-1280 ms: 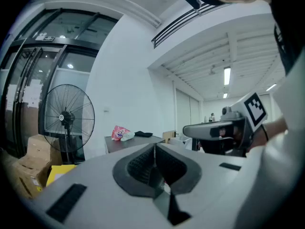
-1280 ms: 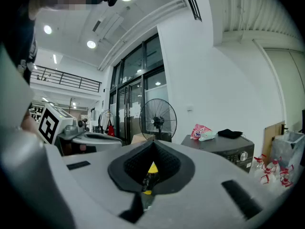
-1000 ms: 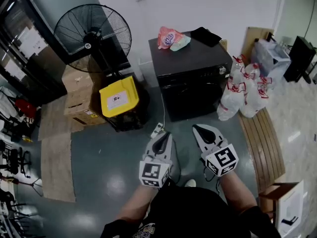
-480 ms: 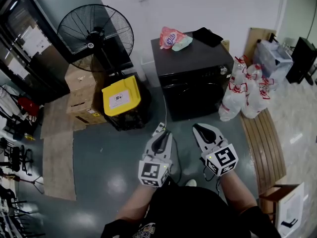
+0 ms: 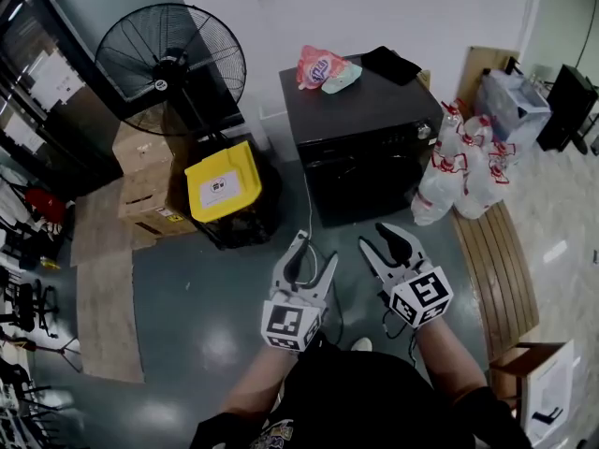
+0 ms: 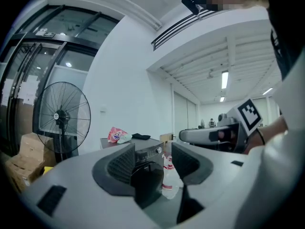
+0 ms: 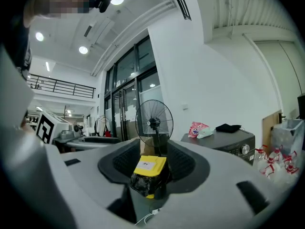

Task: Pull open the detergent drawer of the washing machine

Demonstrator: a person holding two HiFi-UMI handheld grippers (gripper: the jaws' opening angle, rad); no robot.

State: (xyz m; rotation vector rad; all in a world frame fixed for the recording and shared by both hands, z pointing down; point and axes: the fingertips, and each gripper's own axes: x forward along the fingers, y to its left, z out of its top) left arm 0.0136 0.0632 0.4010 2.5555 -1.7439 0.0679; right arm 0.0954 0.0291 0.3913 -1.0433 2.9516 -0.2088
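Note:
The black washing machine [image 5: 360,129] stands against the far wall, its control strip with a knob [image 5: 421,132] facing me; I cannot make out the drawer on it. Both grippers hover level over the floor, well short of the machine. My left gripper [image 5: 314,249] has its jaws opening, with nothing between them. In the left gripper view the machine [image 6: 143,152] shows far off through that gripper's [image 6: 151,163] gap. My right gripper [image 5: 382,237] is also opening and empty. The right gripper [image 7: 153,163] frames a distant yellow bin [image 7: 150,168], with the machine [image 7: 228,142] off to its right.
A pink bag [image 5: 318,68] and a black cloth [image 5: 391,64] lie on the machine. Water bottles [image 5: 463,171] stand at its right, by a wooden bench [image 5: 496,260]. A yellow bin [image 5: 223,183], cardboard boxes [image 5: 140,171] and a standing fan [image 5: 168,68] are at the left.
Both grippers' jaws were shut and now stand apart, the left wider than the right. The hands have drifted slightly.

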